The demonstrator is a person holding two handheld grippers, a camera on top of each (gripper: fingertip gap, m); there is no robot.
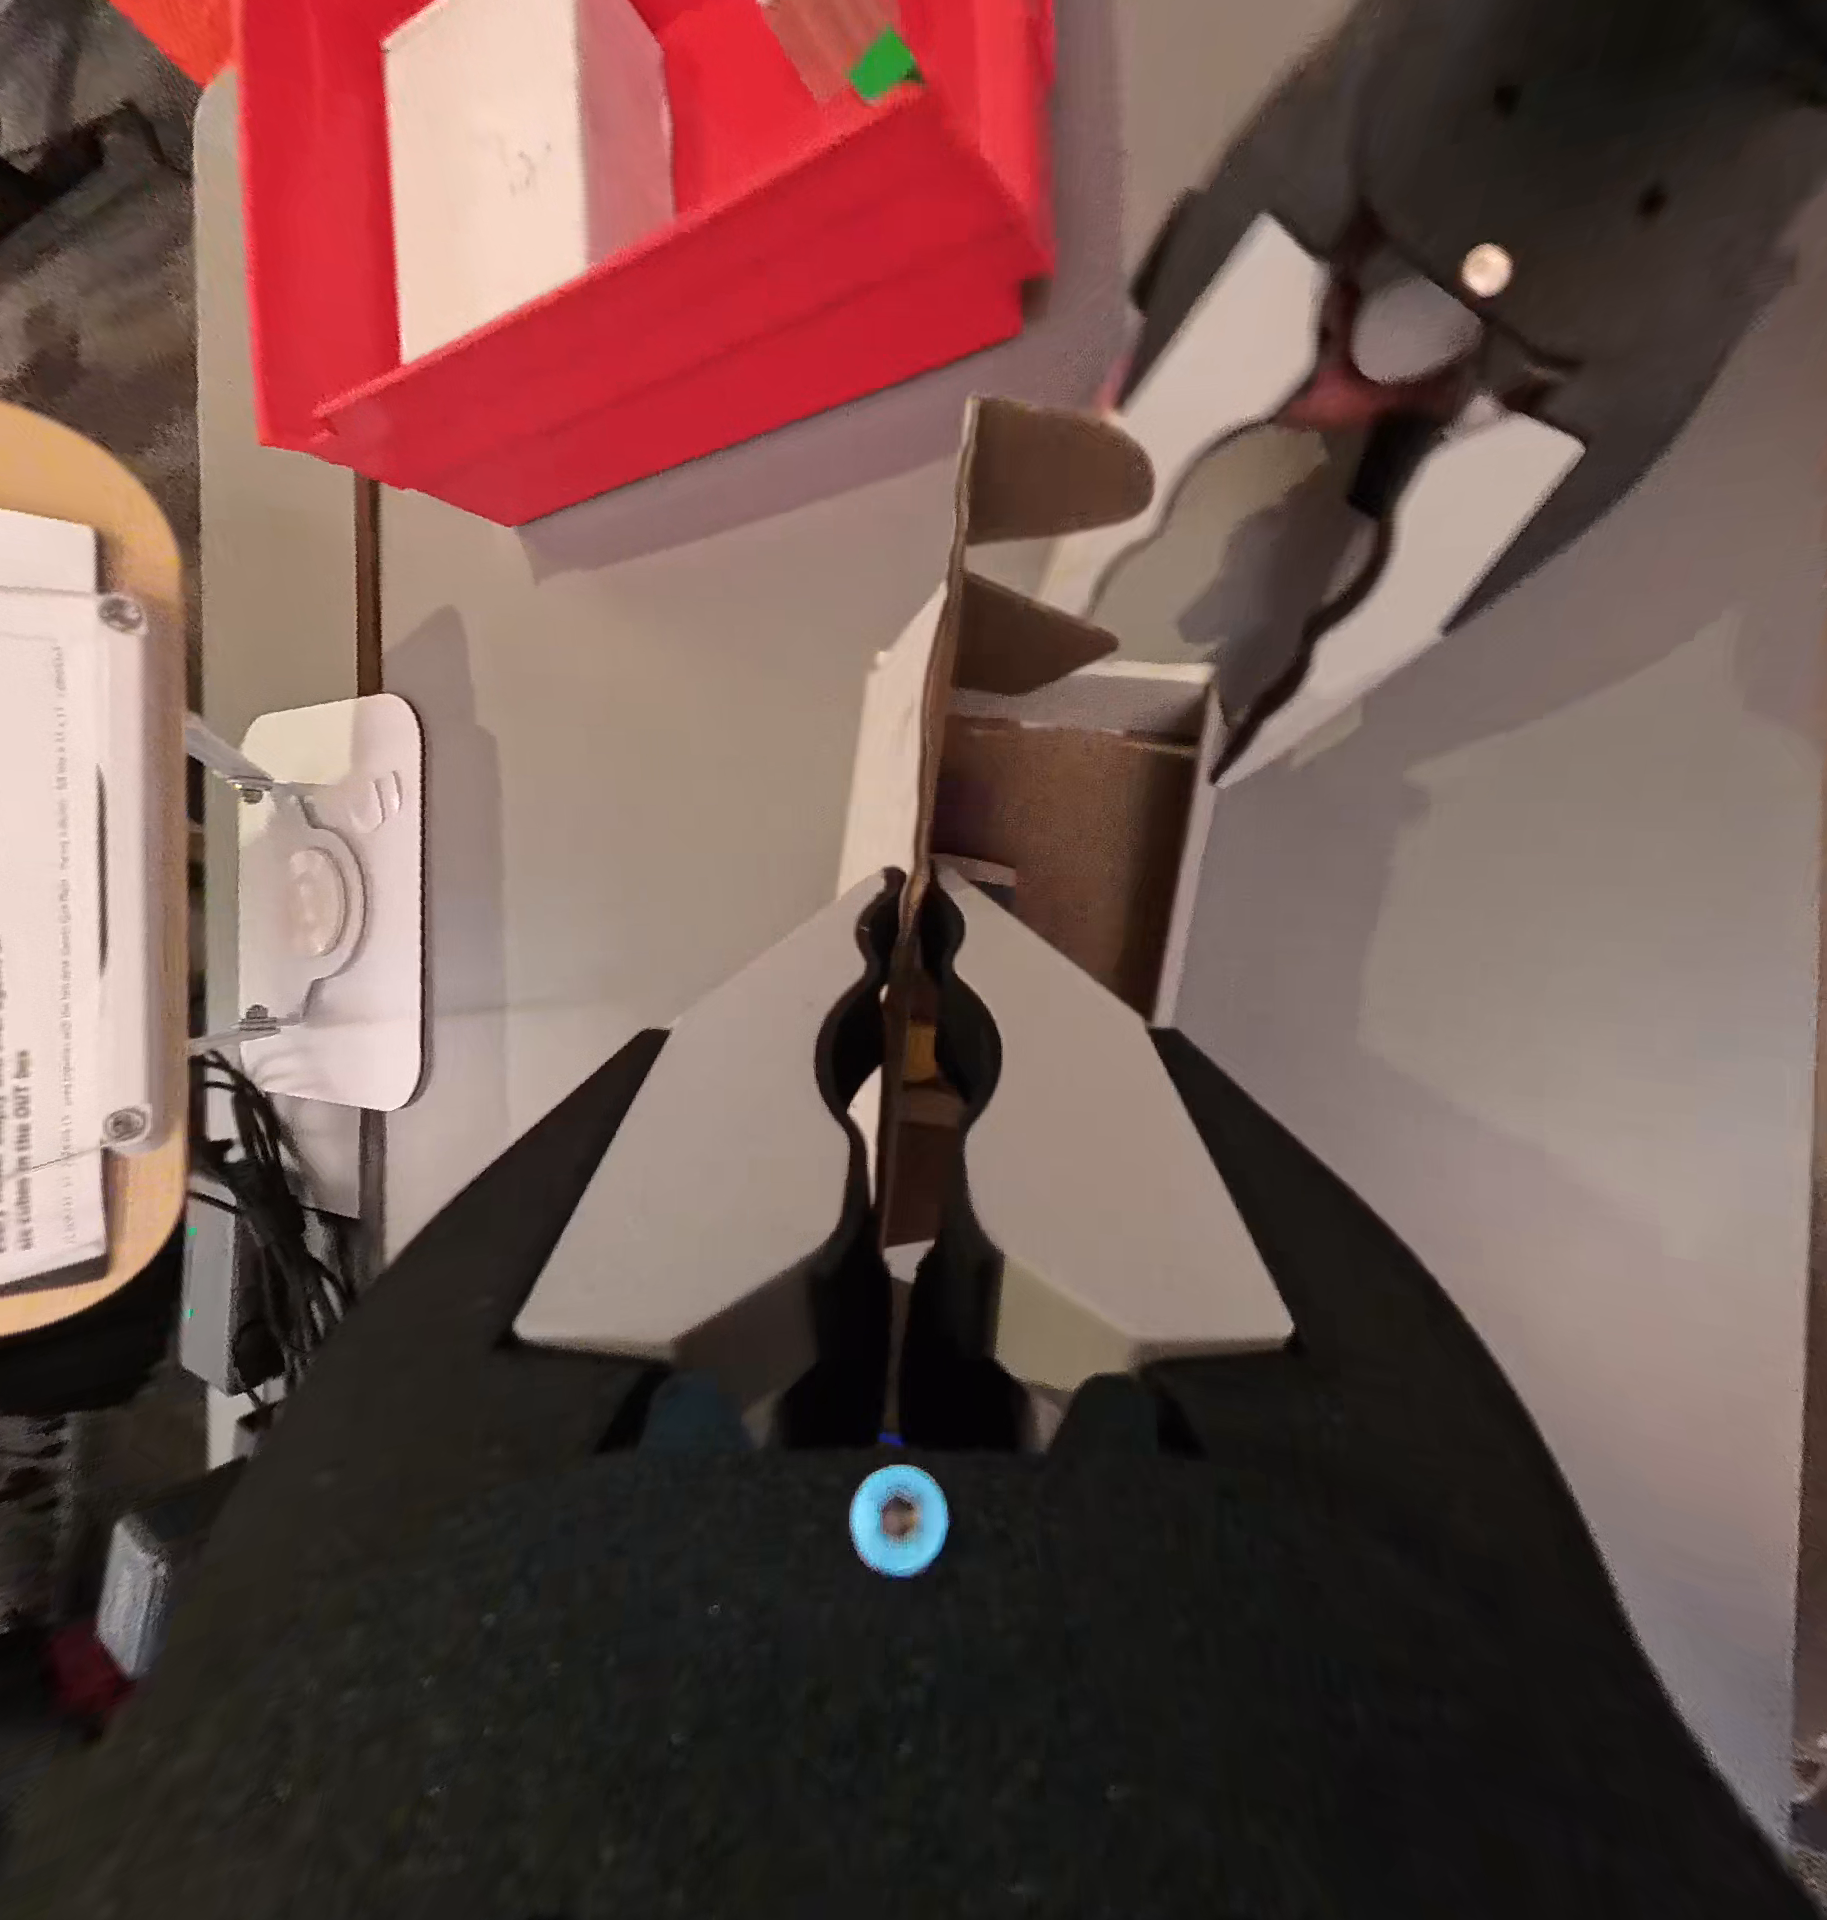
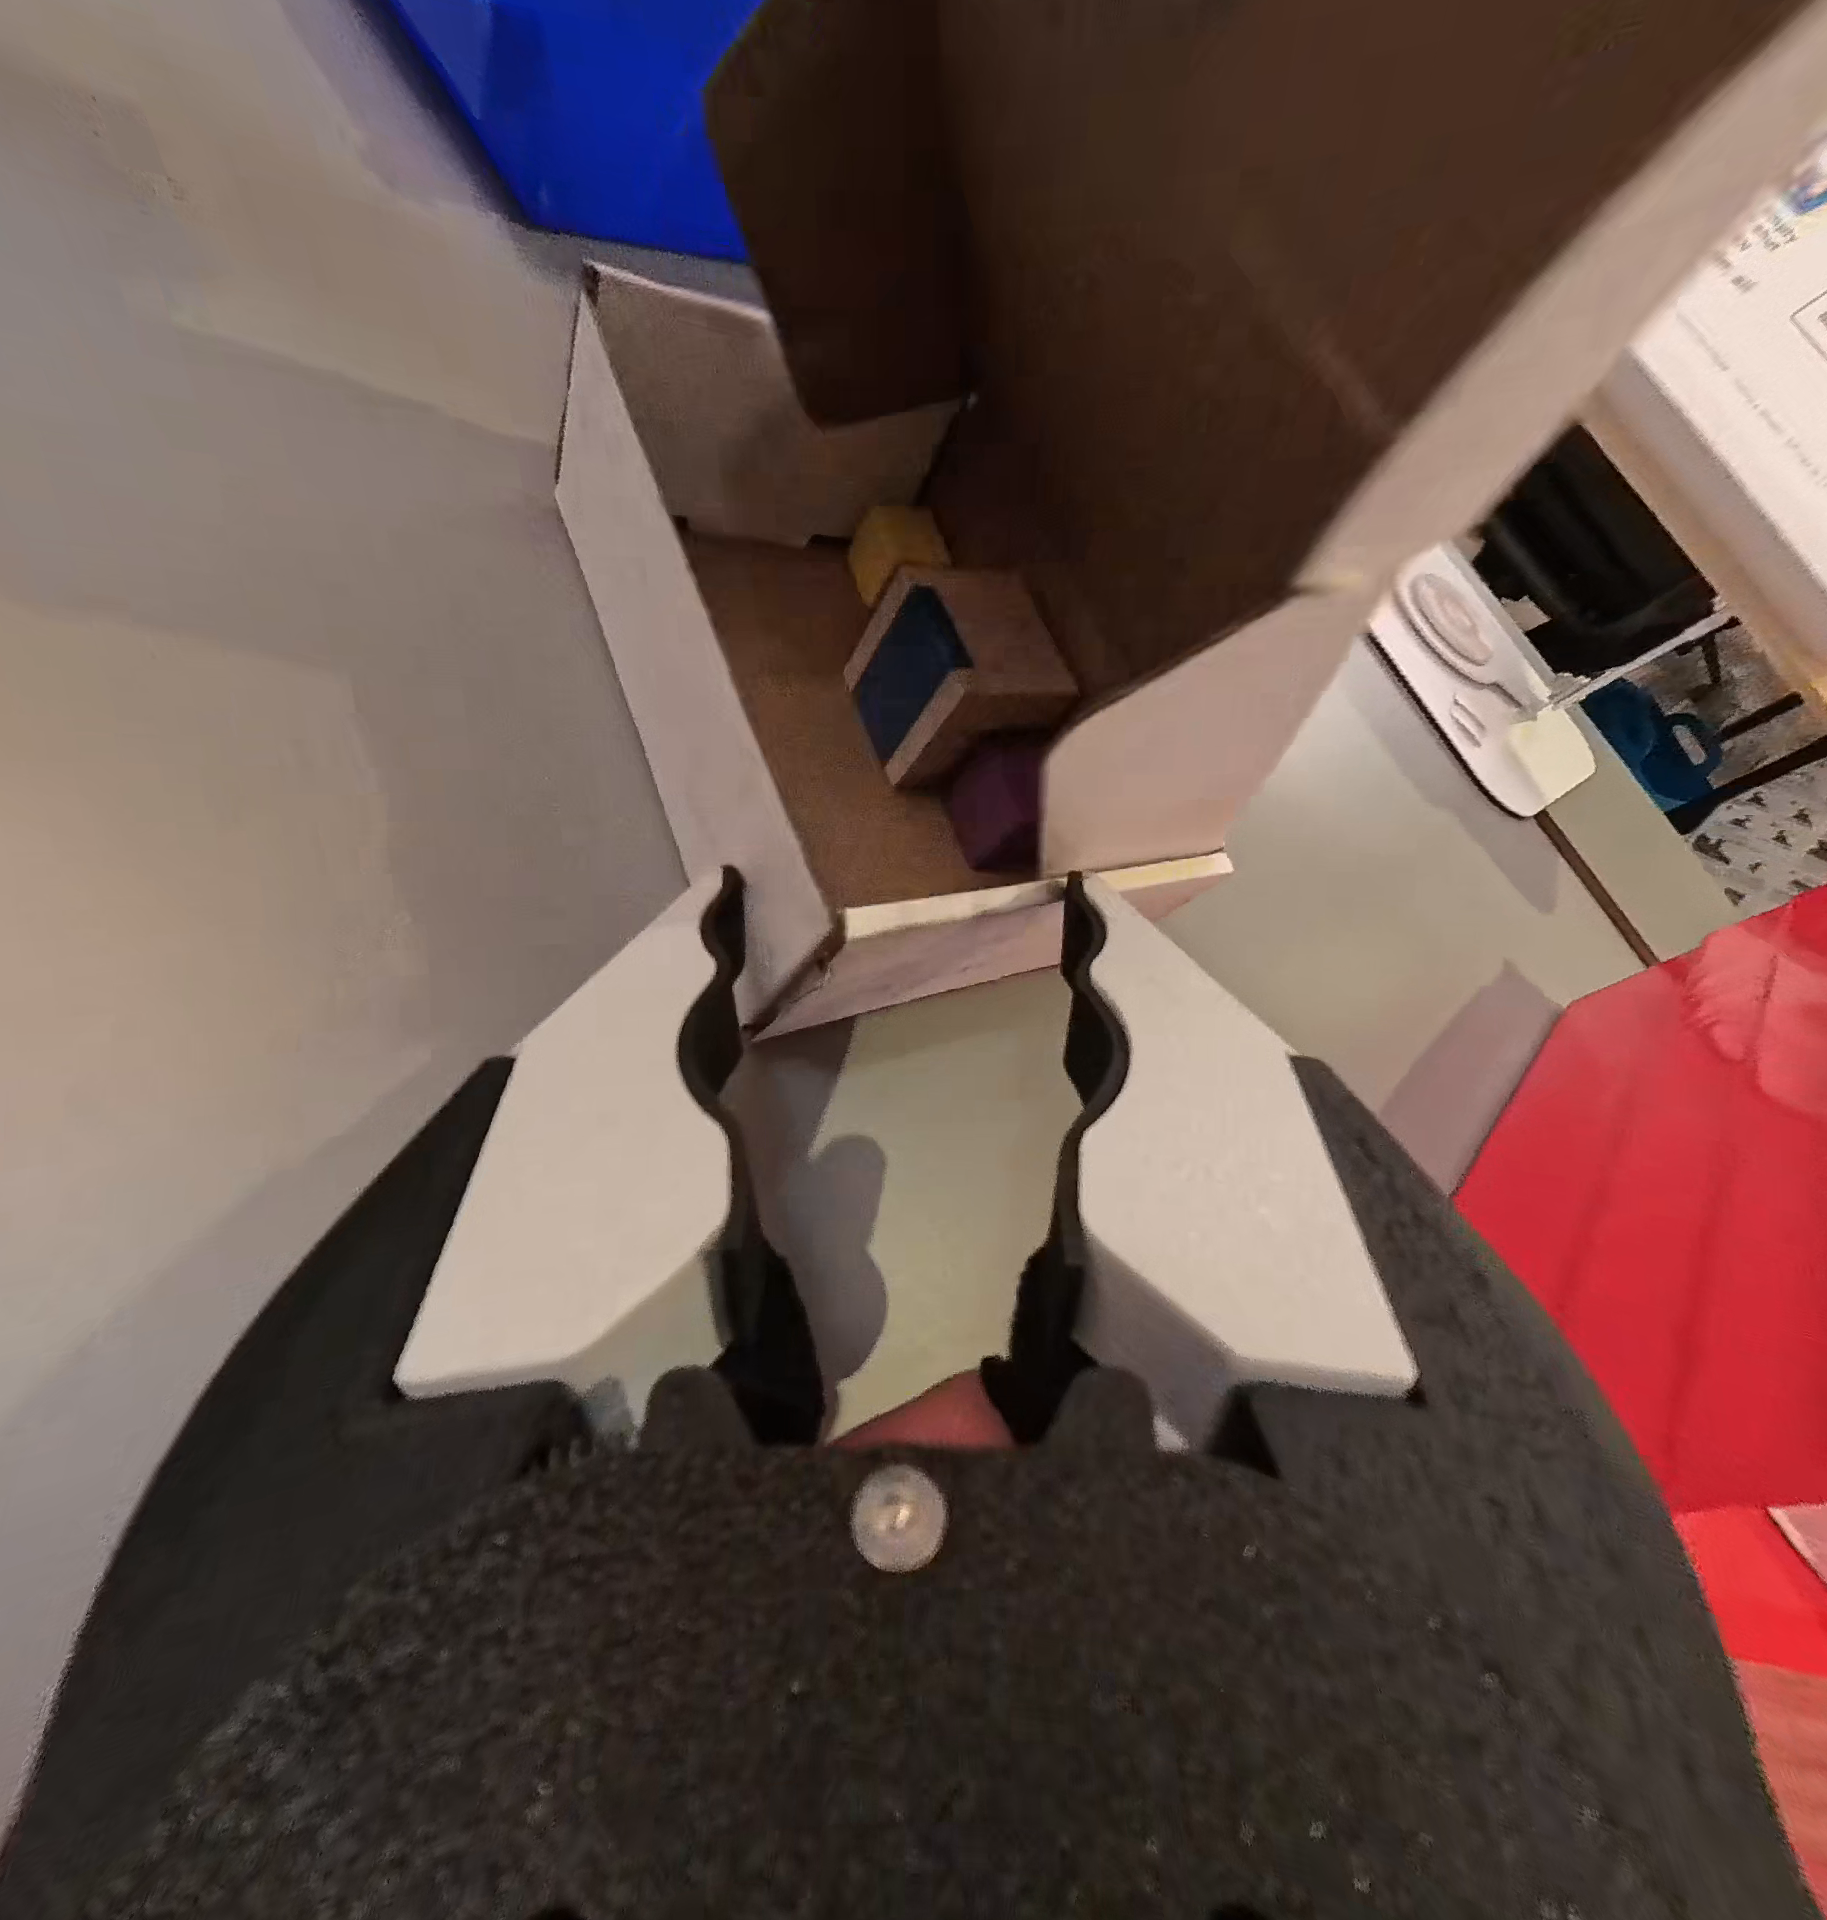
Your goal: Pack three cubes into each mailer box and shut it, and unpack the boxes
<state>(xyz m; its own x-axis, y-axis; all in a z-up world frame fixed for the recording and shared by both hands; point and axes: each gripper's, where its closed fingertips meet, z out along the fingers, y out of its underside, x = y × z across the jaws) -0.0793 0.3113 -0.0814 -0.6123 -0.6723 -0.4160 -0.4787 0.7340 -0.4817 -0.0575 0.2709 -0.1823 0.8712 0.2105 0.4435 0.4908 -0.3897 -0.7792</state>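
Note:
A white mailer box [image 2: 670,665] with a brown inside stands open on the pale table. Its lid [image 2: 1148,312] is raised. Inside lie a yellow cube [image 2: 893,551], a wooden cube with a blue face [image 2: 940,675] and a purple cube [image 2: 997,810]. My left gripper [image 1: 914,883] is shut on the edge of the upright lid [image 1: 1034,488], which I see edge-on. My right gripper [image 2: 898,894] is open and empty, its tips at the box's near corner. It also shows in the left wrist view [image 1: 1262,707], above the box.
A red bin [image 1: 628,312] behind the box holds a white mailer box [image 1: 504,187] and something green [image 1: 883,68]. A blue bin [image 2: 597,104] stands beyond the box. A printed sheet on a wooden stand [image 1: 26,883], a white card [image 1: 337,904] and cables [image 1: 265,1195] sit at the table's left edge. The grippers' ends are close to 12 cm from one another.

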